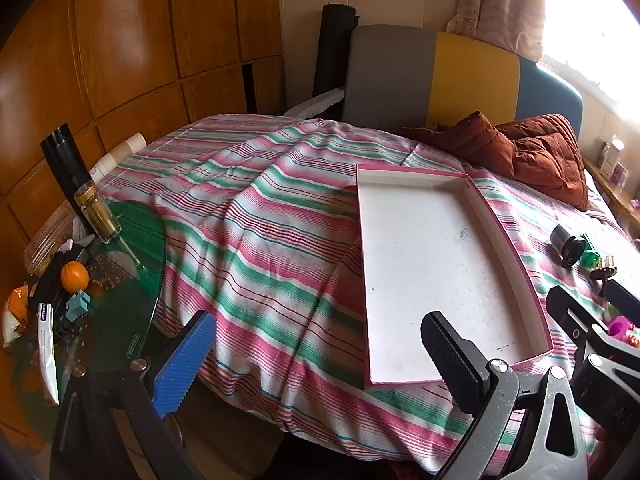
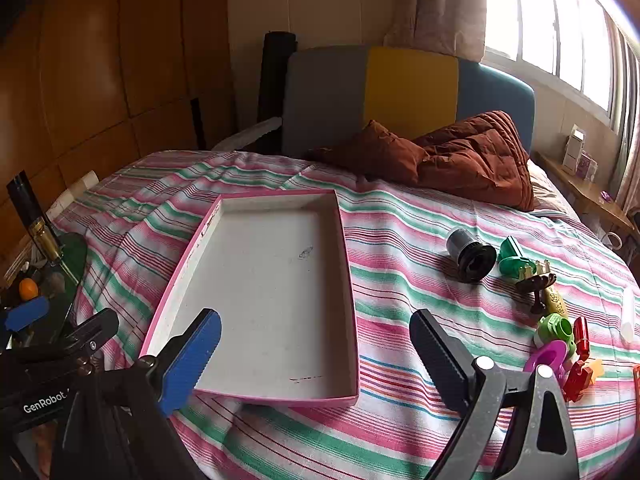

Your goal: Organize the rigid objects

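A shallow rectangular cardboard tray with pink outer walls and a white, slightly scuffed floor [image 2: 272, 292] lies on a bed covered by a pink, green and white striped cotton sheet [image 2: 400, 280]. The tray holds nothing, and its near edge sits close to the foot of the bed. Wrinkled sheet lies open on both sides of it, wider on the left in the left wrist view.

The left gripper [image 1: 320, 356] hovers over the bed's near edge with its jaws wide apart and nothing between them: one ribbed blue pad [image 1: 186, 364] and one ribbed black pad. The right gripper [image 2: 316, 352] hangs above the tray's near end, jaws likewise spread and empty.

The loose rigid items lie in a cluster to the right of the tray, apart from it: a black and grey plastic cylinder with a flared end [image 2: 470, 256], a green plastic piece [image 2: 512, 258], a dark brown carved piece [image 2: 538, 288], a light green round cap [image 2: 556, 330], a magenta ring [image 2: 550, 356] and glossy red plastic pieces [image 2: 578, 376].

A rumpled rust-brown quilted jacket [image 2: 460, 160] lies at the head, against a grey, yellow and blue padded headboard [image 2: 400, 88]. A green glass side table [image 1: 132, 240] abuts the bed's left edge.
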Tool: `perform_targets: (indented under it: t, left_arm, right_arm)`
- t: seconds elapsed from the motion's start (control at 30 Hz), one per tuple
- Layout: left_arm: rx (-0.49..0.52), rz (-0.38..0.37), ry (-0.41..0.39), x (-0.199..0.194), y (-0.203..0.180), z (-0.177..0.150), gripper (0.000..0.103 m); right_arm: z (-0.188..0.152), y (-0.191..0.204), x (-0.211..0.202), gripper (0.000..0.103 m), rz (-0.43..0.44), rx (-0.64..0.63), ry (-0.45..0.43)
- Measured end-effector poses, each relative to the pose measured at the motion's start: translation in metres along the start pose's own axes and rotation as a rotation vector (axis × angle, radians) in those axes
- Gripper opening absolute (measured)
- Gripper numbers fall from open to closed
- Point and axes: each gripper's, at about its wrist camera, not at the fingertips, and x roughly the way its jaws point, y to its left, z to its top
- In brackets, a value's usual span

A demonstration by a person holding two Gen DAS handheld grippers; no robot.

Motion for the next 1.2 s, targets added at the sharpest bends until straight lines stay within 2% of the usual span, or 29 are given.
perform_targets:
  t: [0.13,0.27,0.8,1.03,1.2]
  left_arm:
    - [0.011,-0.004,-0.011,-0.002,-0.001,0.001,0.103]
    - [0.015,-0.045,0.005,-0.002,-0.002,0.001,0.103]
    - [0.096,-0.057,0.001,-0.007,-0.02,-0.002,0.103]
    - [0.14,-0.062,-0.02,-0.01,-0.028,-0.003,0.103]
    - [0.117,-0.12,-0.002,-0.007,-0.028,-0.002,0.103]
  right_arm:
    - [0.0,0.0,0.001,0.097,-0.004,-0.009,0.005]
    - [0.002,-0.004,-0.002,0.097,-0.007,-0.019,-0.004]
    - [0.01,-0.033,-0.015,0.097,-0.056,-0.05,-0.04]
    - [0.018,-0.062,-0.016,0.097,-0.059,-0.011,-0.04]
    - [0.026,-0.095,-0.02,0.097,-0.117,0.005,-0.054]
